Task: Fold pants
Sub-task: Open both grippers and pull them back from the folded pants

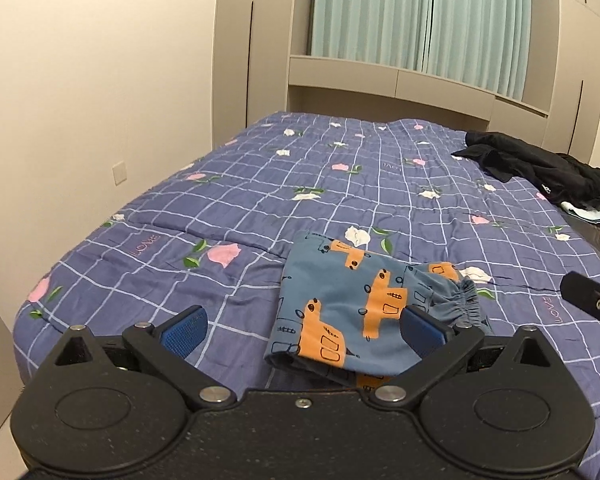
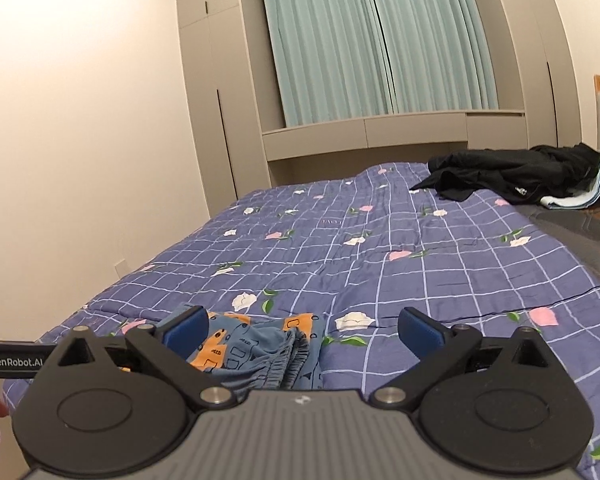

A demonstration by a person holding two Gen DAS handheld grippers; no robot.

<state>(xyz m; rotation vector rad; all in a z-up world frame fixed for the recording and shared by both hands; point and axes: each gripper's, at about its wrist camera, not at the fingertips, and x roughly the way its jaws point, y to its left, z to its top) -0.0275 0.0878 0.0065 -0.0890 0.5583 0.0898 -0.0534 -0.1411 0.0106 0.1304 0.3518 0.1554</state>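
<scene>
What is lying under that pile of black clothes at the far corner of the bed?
A light blue folded cloth pokes out beneath the crumpled black clothing pile, which rests on the blue checked floral quilt. How far the cloth extends underneath, or anything else there, is hidden.

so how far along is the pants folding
Mostly done, it seems. The blue pants with orange trucks lie on the bedspread as a compact folded bundle, the elastic waistband bunched on one side. Nothing is in hand: the left gripper and right gripper are both open and above the cloth. What may be left is tidying the waistband edge. The black clothes further back lie unfolded.
</scene>
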